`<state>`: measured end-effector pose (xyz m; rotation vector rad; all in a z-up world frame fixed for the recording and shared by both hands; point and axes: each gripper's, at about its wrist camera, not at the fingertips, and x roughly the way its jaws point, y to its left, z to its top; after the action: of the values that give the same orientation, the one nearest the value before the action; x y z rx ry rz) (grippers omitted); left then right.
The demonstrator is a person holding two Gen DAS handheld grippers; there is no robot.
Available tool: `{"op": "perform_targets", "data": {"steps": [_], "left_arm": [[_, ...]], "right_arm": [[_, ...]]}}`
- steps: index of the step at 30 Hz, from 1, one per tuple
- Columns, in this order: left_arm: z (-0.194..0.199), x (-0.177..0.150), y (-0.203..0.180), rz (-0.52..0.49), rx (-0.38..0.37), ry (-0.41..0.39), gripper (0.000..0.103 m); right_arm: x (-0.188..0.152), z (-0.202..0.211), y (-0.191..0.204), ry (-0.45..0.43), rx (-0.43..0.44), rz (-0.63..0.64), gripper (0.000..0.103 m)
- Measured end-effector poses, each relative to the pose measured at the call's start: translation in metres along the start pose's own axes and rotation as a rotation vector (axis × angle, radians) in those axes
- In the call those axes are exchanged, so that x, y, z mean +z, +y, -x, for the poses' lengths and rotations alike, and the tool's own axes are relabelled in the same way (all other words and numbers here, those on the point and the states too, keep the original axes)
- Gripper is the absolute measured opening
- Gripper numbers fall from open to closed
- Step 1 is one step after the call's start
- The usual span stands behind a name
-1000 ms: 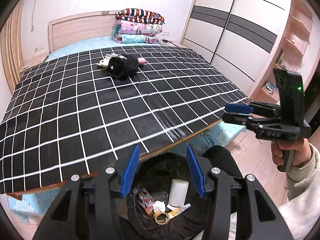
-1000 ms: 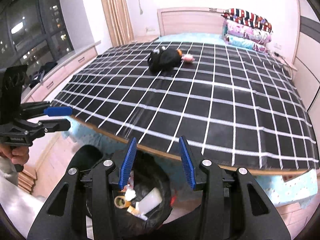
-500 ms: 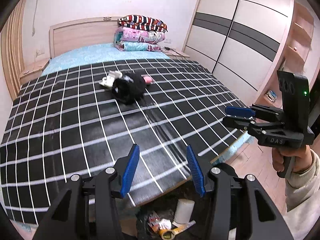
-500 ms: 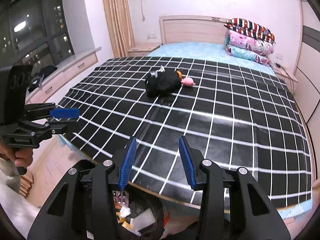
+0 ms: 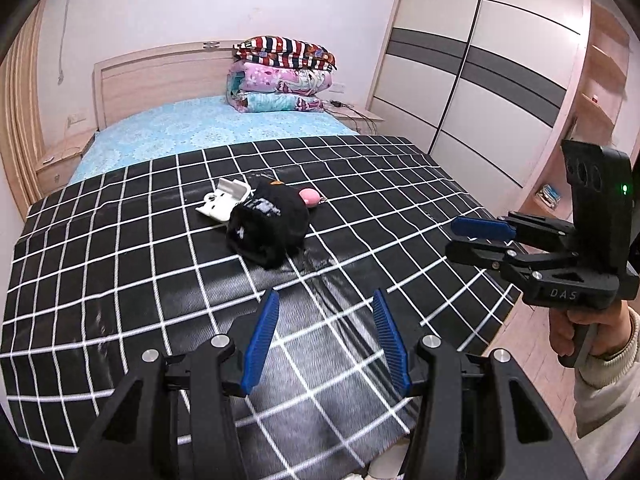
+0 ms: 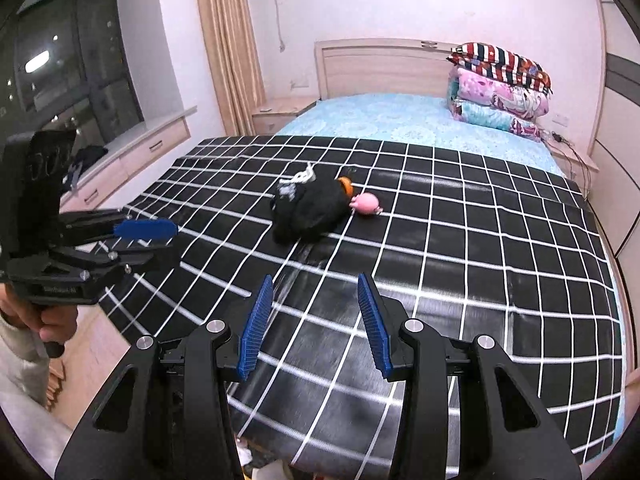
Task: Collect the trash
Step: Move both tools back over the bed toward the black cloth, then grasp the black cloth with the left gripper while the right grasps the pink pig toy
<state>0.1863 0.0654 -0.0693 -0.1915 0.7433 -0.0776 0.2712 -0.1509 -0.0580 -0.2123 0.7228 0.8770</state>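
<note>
A black cloth pile (image 5: 268, 228) lies in the middle of the black-and-white checked bed cover (image 5: 120, 280). A white item (image 5: 222, 204) and a pink toy (image 5: 310, 198) lie against it. The right wrist view shows the same cloth pile (image 6: 310, 208), pink toy (image 6: 366, 202) and white item (image 6: 302, 178). My left gripper (image 5: 325, 296) hovers over the near part of the bed, open and empty, short of the pile. My right gripper (image 6: 315, 278) is open and empty too, level with it. Each shows in the other's view: right gripper (image 5: 460, 238), left gripper (image 6: 172, 240).
Folded quilts (image 5: 280, 80) are stacked by the headboard (image 5: 160, 76). A sliding wardrobe (image 5: 480, 80) and shelves (image 5: 600, 100) stand to the right of the bed. A curtain (image 6: 228, 48), a bedside table (image 6: 280, 114) and a window bench (image 6: 132, 160) stand to its left. White scraps (image 6: 246, 454) show below the bed edge.
Both grippers have moved forward and a little up, from above the black trash bin to over the bed. The bin has dropped out of view and the cloth pile looks nearer. Jaws unchanged.
</note>
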Motion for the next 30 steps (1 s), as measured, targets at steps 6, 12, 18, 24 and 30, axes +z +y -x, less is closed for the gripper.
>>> {"op": "perform_targets", "data": {"steps": [6, 12, 18, 24, 30], "left_arm": [[-0.025, 0.018, 0.013, 0.021, 0.001, 0.003, 0.047], [-0.057, 0.035, 0.033, 0.052, 0.008, 0.030, 0.047], [-0.083, 0.043, 0.047, 0.077, -0.001, 0.059, 0.047], [-0.106, 0.042, 0.054, 0.087, -0.006, 0.095, 0.047], [-0.121, 0.041, 0.063, 0.142, -0.011, 0.118, 0.047]], "right_arm": [[0.022, -0.025, -0.015, 0.000, -0.002, -0.015, 0.044], [0.044, -0.051, -0.025, 0.011, -0.049, -0.002, 0.044], [0.062, -0.084, -0.034, 0.037, -0.054, -0.002, 0.044], [0.069, -0.132, -0.053, 0.110, -0.097, -0.008, 0.044], [0.069, -0.156, -0.065, 0.138, -0.064, -0.063, 0.044]]}}
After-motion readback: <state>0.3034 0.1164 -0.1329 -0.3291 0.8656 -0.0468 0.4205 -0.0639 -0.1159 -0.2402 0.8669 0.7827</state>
